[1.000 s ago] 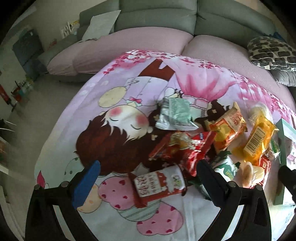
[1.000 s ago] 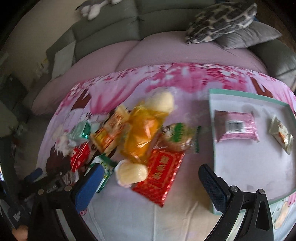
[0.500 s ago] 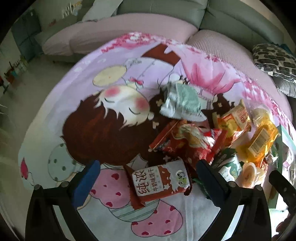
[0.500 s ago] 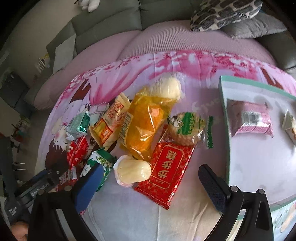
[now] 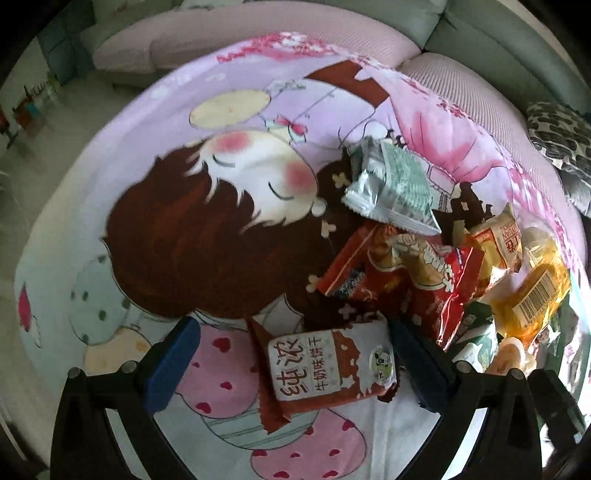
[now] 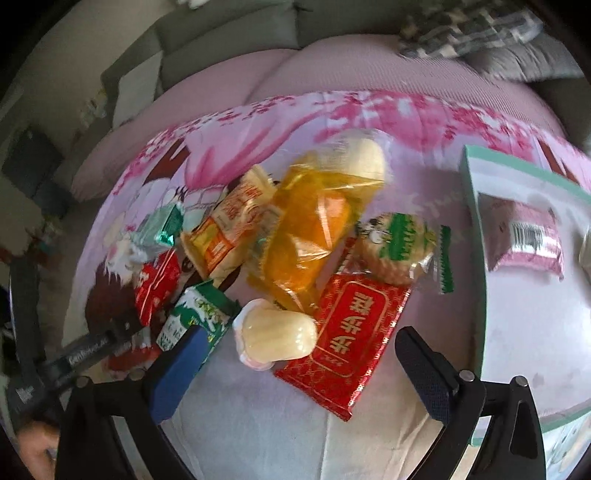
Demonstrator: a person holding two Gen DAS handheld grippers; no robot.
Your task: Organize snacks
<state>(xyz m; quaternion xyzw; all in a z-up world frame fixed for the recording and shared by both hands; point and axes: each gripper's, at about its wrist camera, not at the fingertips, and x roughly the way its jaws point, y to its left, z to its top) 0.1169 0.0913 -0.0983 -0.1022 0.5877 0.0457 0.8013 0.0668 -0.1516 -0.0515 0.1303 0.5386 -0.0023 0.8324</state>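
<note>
Left wrist view: the left gripper [image 5: 291, 363] is holding its jaws spread wide, and the brown-and-white biscuit packet [image 5: 327, 367] is lying flat on the cartoon-print cloth [image 5: 207, 206] between them; the packet's right end is just beside the right finger, contact cannot be told. Beyond it, red snack packets [image 5: 413, 273] are lying in an overlapping pile, with a silver-green sachet [image 5: 391, 188] resting at the pile's far edge. An orange bag with a barcode [image 5: 532, 299] is sitting at the right side of the pile. A sofa [image 5: 258, 33] is running along the background.

Right wrist view: the right gripper [image 6: 299, 369] is likewise standing open, gripping nothing. A pale jelly cup [image 6: 277, 336] and a red-and-gold flat packet [image 6: 347, 332] are lying side by side, touching, near the fingers. A round cracker in green wrap [image 6: 399, 251] is overlapping the red packet's far end. A green-rimmed tray [image 6: 476, 266] is sitting to the right, with a pink packet [image 6: 532, 240] lying inside it
</note>
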